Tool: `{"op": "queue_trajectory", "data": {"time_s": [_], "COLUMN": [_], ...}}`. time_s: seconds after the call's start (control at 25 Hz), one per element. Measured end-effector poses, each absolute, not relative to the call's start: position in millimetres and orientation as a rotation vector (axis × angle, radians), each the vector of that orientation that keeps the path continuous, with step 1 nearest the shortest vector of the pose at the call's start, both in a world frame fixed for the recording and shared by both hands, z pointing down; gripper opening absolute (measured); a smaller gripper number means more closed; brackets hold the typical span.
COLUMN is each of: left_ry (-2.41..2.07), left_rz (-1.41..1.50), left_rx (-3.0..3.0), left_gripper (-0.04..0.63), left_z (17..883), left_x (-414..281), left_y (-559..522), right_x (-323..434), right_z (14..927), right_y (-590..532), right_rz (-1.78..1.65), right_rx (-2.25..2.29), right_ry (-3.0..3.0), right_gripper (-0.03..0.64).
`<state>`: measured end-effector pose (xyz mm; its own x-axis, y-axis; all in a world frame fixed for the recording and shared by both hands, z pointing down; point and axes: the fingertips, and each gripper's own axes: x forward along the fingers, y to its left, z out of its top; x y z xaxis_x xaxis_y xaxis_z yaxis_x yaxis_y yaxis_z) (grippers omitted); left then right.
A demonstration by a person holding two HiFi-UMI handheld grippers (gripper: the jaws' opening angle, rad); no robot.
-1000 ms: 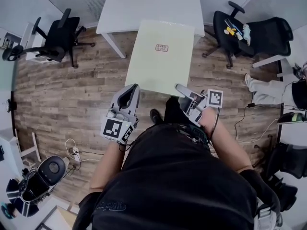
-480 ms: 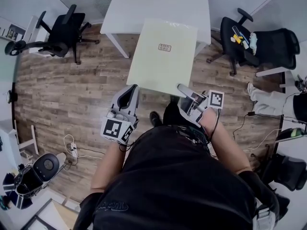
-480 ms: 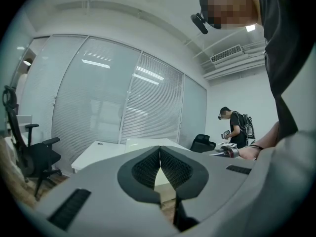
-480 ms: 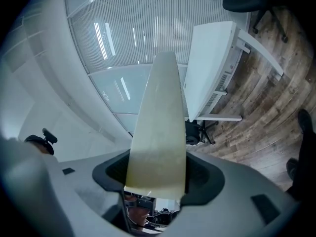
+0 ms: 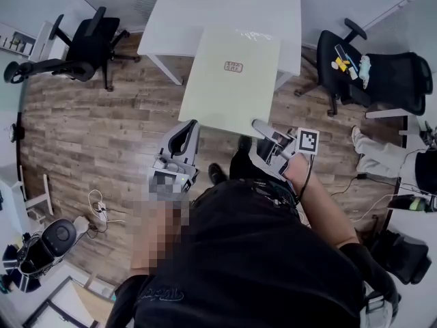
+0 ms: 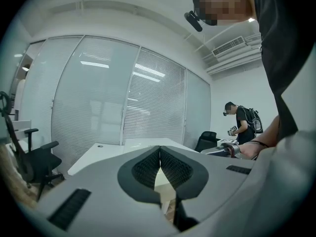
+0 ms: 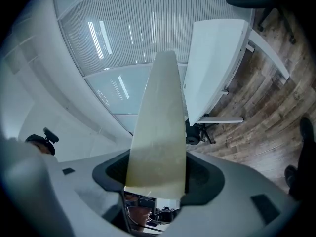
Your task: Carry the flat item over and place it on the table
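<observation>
Mid-carry here: left gripper (image 5: 183, 137) and right gripper (image 5: 263, 130) both pinch the near edge of the flat panel (image 5: 232, 80), close to the white surface (image 5: 225, 5). Setting it down's left.

Panel (image 5: 232, 80) before the table (image 5: 225, 5), far edge overlapping it; left chair (image 5: 87, 43) and right chair (image 5: 390, 77) flank the table.

Wood-plank floor (image 5: 102, 128); black office chairs (image 5: 85, 43) either side; blind-covered glass wall (image 6: 98, 98) beyond

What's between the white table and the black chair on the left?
Just bare wooden floor between table and chair, in the head view.
</observation>
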<state>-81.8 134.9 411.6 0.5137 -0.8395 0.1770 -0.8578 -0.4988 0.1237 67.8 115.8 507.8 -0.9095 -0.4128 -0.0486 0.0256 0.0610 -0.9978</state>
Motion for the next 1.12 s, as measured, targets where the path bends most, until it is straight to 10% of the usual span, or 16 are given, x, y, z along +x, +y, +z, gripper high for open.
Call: {"op": "queue_trajectory", "data": {"time_s": [1.12], "left_ry": [-1.618], "left_rz": [0.142], "left_rx": [2.549], "left_gripper": [0.014], "left_z": [394], "left_x": [-26], "left_y": [5], "right_x": [132], "right_z": [492], "right_y": [-32], "right_rz": [-1.905], "right_rx": [-0.279], "right_ry": [2.067], "right_gripper": [0.296]}}
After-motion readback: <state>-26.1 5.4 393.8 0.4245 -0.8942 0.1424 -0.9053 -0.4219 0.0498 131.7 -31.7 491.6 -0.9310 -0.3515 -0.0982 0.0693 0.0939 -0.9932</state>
